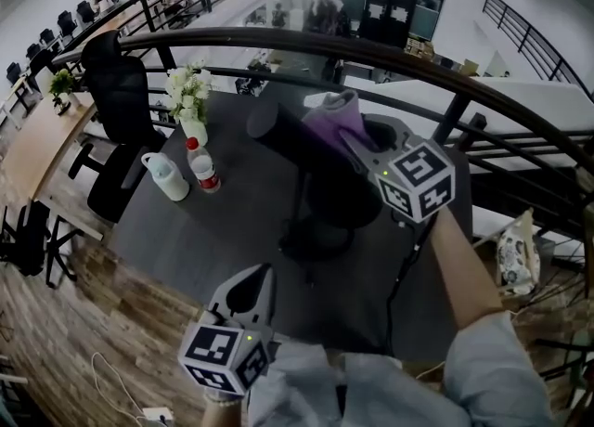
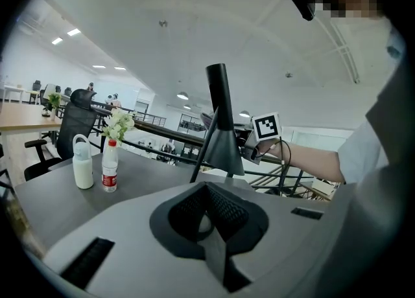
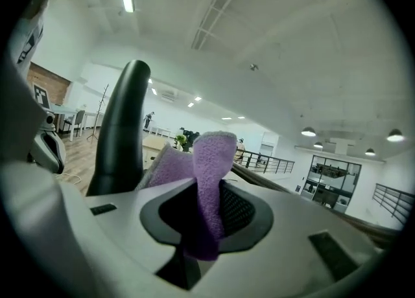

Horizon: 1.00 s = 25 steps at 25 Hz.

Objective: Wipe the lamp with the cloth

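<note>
Two tools clenched: right tool (image 3: 205, 225) grips the cloth (image 3: 211, 160) beside the lamp (image 3: 123, 128); left tool (image 2: 211, 229) empty.

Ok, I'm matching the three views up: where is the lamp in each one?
Head view: lamp at centre, purple cloth against its head.
Left gripper view: lamp at centre, standing upright.
Right gripper view: lamp left of centre, a black curve beside the purple cloth.
Shared landmark: the black railing.
</note>
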Motion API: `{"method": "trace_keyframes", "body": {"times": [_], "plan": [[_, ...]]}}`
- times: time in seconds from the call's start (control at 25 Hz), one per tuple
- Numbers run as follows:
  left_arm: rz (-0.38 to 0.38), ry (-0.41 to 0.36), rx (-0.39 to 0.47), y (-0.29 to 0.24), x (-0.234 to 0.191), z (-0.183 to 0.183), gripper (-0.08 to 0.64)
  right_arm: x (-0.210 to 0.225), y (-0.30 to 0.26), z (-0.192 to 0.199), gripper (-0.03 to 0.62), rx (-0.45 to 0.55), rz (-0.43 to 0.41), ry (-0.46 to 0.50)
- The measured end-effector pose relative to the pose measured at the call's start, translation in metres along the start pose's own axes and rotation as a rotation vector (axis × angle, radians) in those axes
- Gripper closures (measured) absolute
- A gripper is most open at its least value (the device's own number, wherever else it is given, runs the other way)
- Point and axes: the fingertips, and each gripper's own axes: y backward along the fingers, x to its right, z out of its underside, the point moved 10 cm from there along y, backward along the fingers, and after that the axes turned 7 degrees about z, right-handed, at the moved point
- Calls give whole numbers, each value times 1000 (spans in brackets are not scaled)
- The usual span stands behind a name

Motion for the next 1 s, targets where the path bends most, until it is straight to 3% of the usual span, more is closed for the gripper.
{"method": "trace_keyframes", "body": {"times": [0.52,0.72,1.0], "plan": [[33,6,-32,-6,-3,3,557,14,43,72,503,-128,134,-145],[42,7,-42,-8,-5,3,557,1,75,68,503,-71,149,-229],[42,4,-44,-8,-5,0,557,-34,107,40,503,30,106,-266]]}}
